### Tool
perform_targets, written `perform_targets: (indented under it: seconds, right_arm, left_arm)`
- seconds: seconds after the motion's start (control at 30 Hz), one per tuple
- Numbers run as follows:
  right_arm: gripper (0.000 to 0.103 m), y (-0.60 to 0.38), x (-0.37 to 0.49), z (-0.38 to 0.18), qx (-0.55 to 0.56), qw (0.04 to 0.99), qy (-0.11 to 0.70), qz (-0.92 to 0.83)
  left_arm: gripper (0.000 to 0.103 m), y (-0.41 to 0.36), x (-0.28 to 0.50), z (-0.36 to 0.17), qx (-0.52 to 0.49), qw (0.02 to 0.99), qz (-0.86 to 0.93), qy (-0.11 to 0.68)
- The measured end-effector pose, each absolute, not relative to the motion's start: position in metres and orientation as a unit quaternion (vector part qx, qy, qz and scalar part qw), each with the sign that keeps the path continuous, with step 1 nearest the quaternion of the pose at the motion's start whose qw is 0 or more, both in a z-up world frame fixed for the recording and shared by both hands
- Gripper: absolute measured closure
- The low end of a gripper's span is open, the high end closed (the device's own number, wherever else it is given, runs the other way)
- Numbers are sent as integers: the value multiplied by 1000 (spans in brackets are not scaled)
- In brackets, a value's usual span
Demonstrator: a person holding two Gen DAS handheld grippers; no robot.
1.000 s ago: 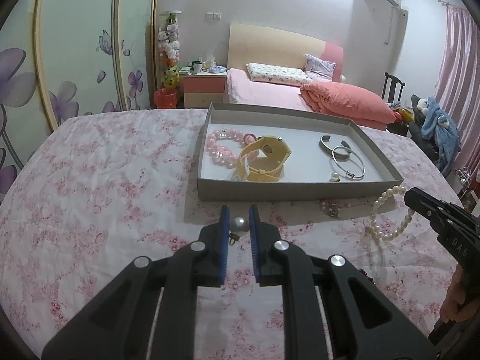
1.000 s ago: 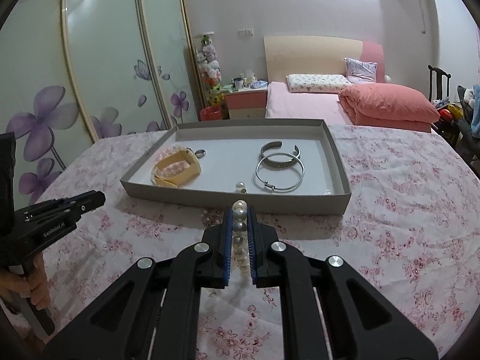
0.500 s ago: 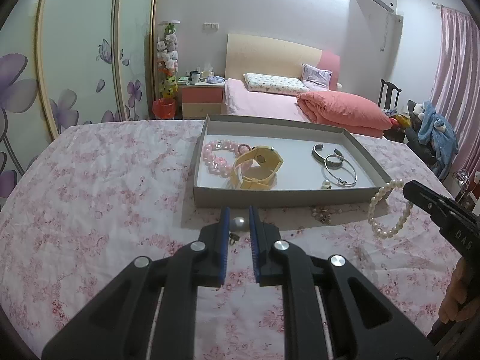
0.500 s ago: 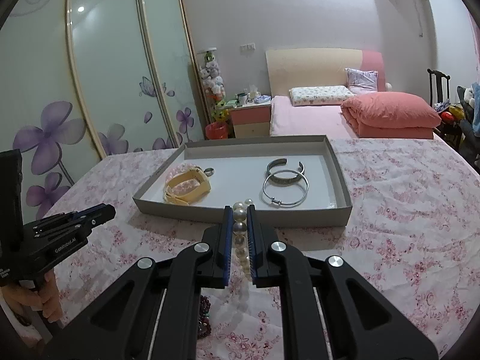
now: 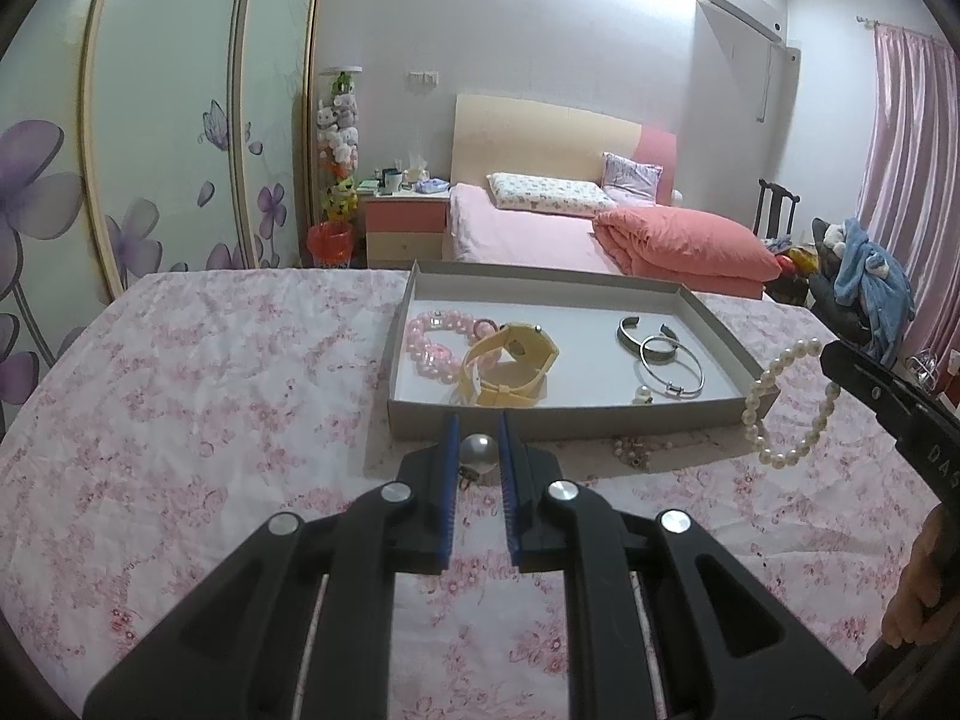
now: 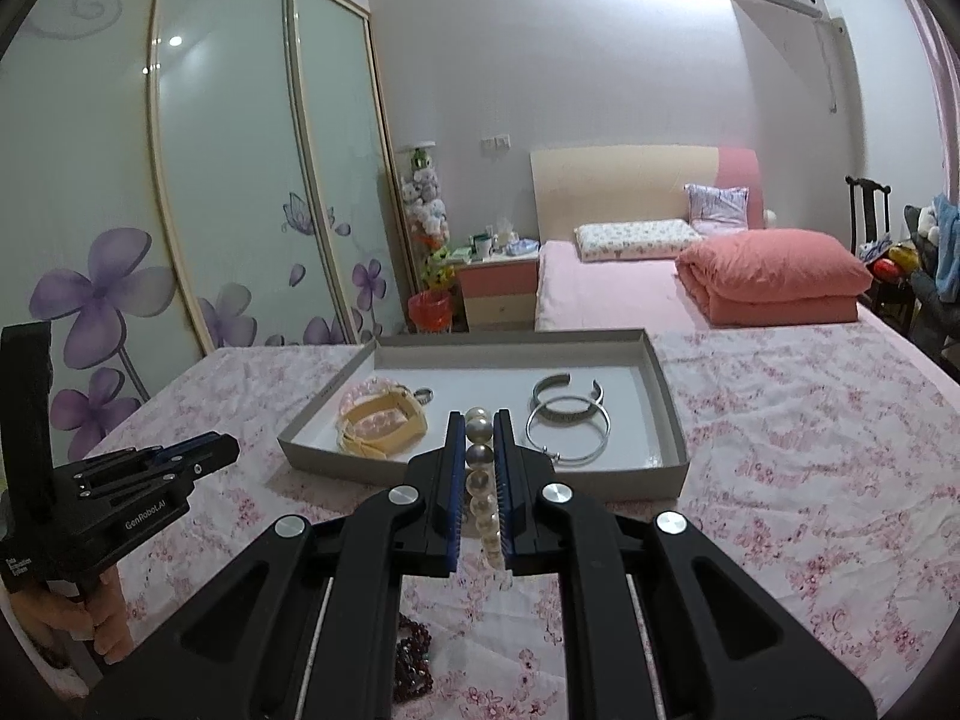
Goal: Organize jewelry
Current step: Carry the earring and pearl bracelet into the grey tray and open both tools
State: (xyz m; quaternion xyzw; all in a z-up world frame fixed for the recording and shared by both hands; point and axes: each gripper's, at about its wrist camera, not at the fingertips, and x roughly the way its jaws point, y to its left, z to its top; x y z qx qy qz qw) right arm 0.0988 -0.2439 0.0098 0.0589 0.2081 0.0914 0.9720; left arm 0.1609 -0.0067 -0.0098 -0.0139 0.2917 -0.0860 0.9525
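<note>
Both cameras ride low over the floral tablecloth (image 5: 180, 420), each looking forward along its own black fingers toward the bed (image 6: 630, 294) at the far wall. The left wrist view sits close to the grey jewelry tray (image 5: 540, 423), facing its near wall. The right wrist view sees the same tray (image 6: 666, 384) from slightly further right, and each view catches the other gripper at its edge.

Black left tool (image 5: 478, 450), blue ribbed pads (image 5: 448, 480), silver screws, bare skin

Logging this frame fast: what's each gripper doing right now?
Left gripper: closed on a pearl earring.
Right gripper: closed on a pearl bracelet, held above the table.
</note>
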Motion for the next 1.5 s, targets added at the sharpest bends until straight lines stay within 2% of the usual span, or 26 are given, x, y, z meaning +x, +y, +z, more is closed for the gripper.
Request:
perform_targets:
  seconds: [1.5]
  right_arm:
    - [93,-233,95,47,38,993,97,56]
  left_arm:
    - [89,-35,149,37,21,980,-88,178]
